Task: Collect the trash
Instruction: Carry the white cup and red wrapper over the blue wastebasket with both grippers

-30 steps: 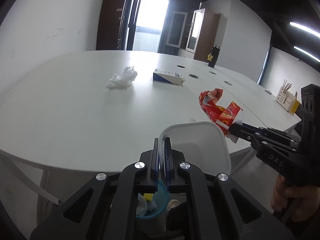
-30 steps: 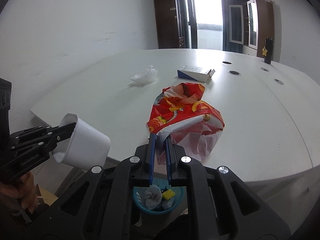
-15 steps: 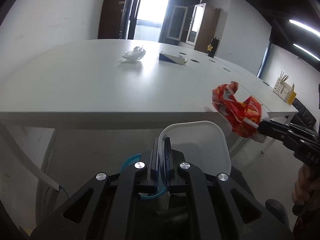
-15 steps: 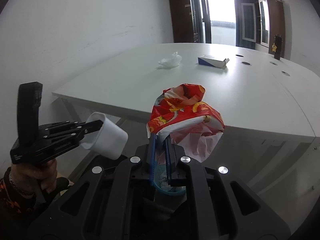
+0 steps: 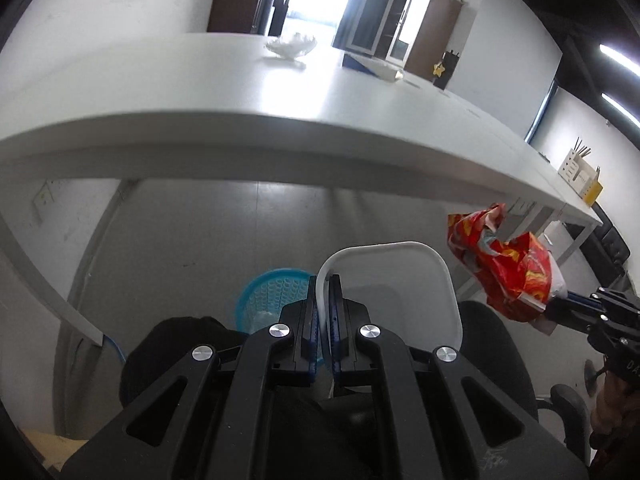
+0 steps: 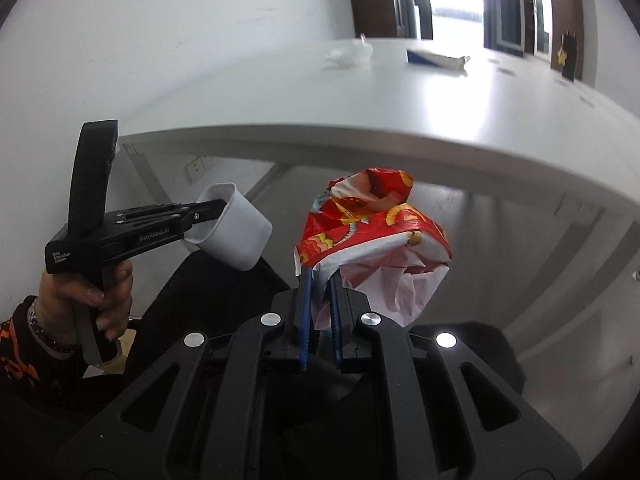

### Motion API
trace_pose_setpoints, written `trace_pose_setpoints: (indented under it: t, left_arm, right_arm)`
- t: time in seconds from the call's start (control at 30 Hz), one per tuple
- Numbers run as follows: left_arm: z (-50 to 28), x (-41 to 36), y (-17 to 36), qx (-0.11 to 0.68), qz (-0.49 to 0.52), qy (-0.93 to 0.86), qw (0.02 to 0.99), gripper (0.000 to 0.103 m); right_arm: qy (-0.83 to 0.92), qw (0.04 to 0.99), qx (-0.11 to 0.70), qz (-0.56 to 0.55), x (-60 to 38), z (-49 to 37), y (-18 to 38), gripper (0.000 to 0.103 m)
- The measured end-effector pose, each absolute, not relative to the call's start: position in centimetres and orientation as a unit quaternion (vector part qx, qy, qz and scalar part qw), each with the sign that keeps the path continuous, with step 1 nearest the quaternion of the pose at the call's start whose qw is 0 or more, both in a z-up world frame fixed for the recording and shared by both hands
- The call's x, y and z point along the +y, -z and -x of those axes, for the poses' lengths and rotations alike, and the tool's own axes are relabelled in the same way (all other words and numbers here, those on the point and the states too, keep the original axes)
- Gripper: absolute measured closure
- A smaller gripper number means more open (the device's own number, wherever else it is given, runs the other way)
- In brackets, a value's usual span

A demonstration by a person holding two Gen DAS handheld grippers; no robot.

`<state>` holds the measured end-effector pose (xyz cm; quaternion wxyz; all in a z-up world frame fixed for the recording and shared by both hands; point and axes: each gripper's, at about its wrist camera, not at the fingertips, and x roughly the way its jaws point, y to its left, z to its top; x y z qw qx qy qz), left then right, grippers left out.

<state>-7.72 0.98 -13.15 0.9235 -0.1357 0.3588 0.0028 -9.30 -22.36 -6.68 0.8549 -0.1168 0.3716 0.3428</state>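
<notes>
Two pieces in hand: a white cup (image 5: 394,292) and a red wrapper (image 6: 372,236), one per gripper, both held in the air below the level of the table edge.
Left gripper (image 5: 323,312): jaws pinched tight on the cup's thin rim wall, one finger inside the mouth and one outside; the cup juts forward, its mouth tipped towards the camera.
Cup handling: looks light and thin-walled, probably plastic or paper; the rim is the natural place to hold it, though I judge a hard squeeze would dent it and a loose one would let the smooth wall slip.
Right gripper (image 6: 320,304): jaws closed on a bunched fold at the wrapper's lower edge, the pale inner lining hanging to the right of the fingers.
Wrapper handling: soft, crinkly and nearly weightless; it flops, so a grip on gathered folds seems safer than on a single flap.
Blue basket (image 5: 276,296): on the floor under the table, just beyond the left fingers, some pale rubbish already inside; it seems the likely drop point.
Table (image 5: 168,120): white, its edge overhead in both views.
Crumpled white wrap (image 5: 291,46): lying on the far tabletop, not yet collected; looks flimsy.
Blue-and-white carton (image 6: 436,60): lying near the wrap, stiffer, probably best taken across its narrow sides.
</notes>
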Motion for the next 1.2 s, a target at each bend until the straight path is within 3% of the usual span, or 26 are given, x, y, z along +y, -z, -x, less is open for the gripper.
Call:
trace_pose_setpoints:
  t: [0.57,1.2]
  left_arm:
    - [1.9,0.5,22.4,0.428,0.101,-0.064,0.896,0.099]
    - [-7.1,2.6,29.4,0.533,0.159,-0.078,0.827,0.099]
  right_arm:
    - [-0.289,0.818,0.488,0.098,-22.8,0.5,17.8,0.095]
    - [-0.248,0.783,0.557,0.125,-19.2,-6.0,25.3,0.095]
